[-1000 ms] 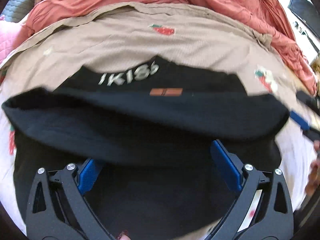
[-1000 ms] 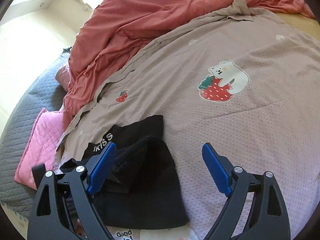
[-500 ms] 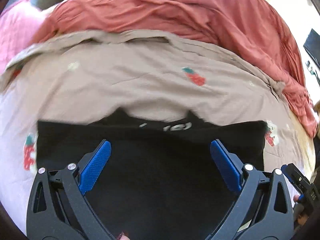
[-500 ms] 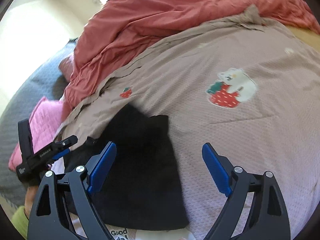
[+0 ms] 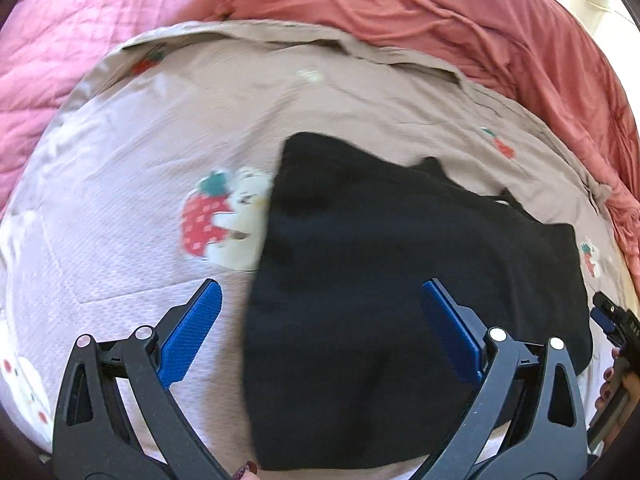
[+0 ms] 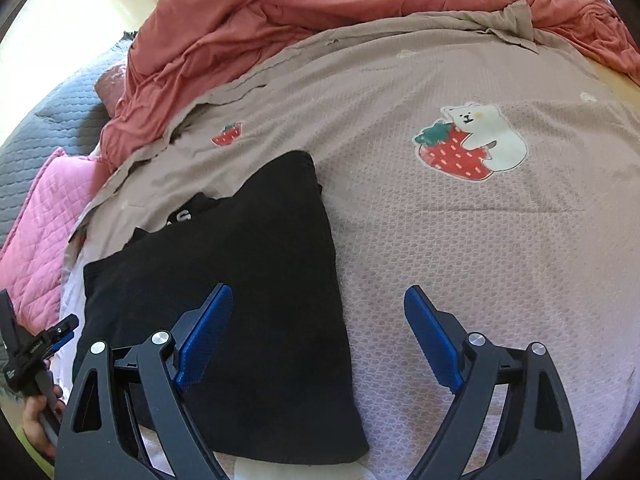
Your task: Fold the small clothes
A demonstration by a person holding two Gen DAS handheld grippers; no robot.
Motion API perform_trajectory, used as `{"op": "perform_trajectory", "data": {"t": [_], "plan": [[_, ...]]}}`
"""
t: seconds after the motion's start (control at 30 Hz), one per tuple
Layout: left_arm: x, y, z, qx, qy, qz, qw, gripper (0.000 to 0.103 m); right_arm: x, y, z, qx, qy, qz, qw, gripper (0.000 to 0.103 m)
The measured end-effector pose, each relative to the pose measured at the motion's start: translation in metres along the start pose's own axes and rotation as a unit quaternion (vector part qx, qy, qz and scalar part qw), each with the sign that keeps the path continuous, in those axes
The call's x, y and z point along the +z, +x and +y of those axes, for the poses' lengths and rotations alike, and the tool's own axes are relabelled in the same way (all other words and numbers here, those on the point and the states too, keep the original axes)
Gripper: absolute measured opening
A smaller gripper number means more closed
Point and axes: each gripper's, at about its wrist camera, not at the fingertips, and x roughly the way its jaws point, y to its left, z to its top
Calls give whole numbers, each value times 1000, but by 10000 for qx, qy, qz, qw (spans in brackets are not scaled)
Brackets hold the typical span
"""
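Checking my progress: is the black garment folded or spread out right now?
Folded: the black garment lies doubled over on the bedspread, lettering mostly covered.

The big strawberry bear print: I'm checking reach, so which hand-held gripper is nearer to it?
Hard to call. The left hand-held gripper has the strawberry bear print ahead to its left, at the black garment's edge; the right hand-held gripper has a print ahead to its right.

Strawberry-print bedsheet (image 6: 460, 240), red blanket (image 6: 320, 12), pink quilt (image 5: 72, 48)
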Motion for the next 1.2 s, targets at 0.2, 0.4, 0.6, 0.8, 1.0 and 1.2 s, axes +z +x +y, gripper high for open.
{"op": "perform_trajectory", "data": {"t": [0.2, 0.4, 0.6, 0.8, 1.0, 1.2], "plan": [[21, 17, 14, -24, -181, 89, 9998, 93, 6, 2, 6, -53, -188, -109, 9997, 87], [48, 49, 22, -56, -395, 246, 9989, 93, 11, 10, 0, 57, -51, -59, 10000, 86], [55, 73, 21, -364, -666, 520, 9958, 52, 12, 19, -2, 58, -44, 30, 10000, 80], [65, 54, 5, -207, -118, 230, 9995, 15, 10, 31, 1, 378, -56, 284, 9989, 27], [77, 34, -1, -194, 251, -324, 9990, 14, 14, 17, -1, 261, -42, -17, 9996, 13], [65, 70, 8, 348, 304, 96, 9989, 20, 11, 25, 2, 57, -198, 91, 9997, 17]]}}
